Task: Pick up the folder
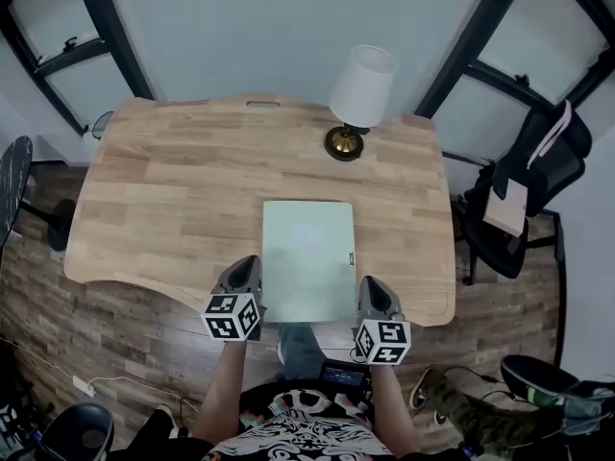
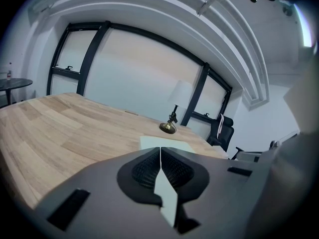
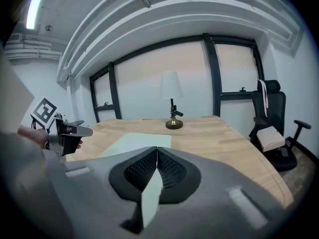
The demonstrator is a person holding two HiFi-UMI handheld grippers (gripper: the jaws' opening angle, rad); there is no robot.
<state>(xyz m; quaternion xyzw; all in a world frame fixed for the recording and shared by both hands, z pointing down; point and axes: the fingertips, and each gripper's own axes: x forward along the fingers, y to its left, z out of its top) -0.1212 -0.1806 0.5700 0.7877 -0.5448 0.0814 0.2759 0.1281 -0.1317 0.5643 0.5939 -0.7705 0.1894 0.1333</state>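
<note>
A pale green folder [image 1: 307, 257] lies flat on the wooden table [image 1: 173, 190], its near end at the table's front edge. My left gripper [image 1: 244, 269] hovers just left of the folder's near left corner. My right gripper [image 1: 374, 290] hovers just right of its near right corner. Both are shut with nothing between the jaws. In the left gripper view the shut jaws [image 2: 160, 152] point over the folder [image 2: 165, 143] toward the lamp. In the right gripper view the shut jaws [image 3: 157, 152] face the folder [image 3: 134, 142], with the left gripper [image 3: 70, 133] at the left.
A white-shaded lamp [image 1: 356, 99] on a brass base stands at the back of the table beyond the folder. A black office chair [image 1: 538, 181] holding a box sits to the table's right. A small round black table [image 1: 12, 185] is at the far left.
</note>
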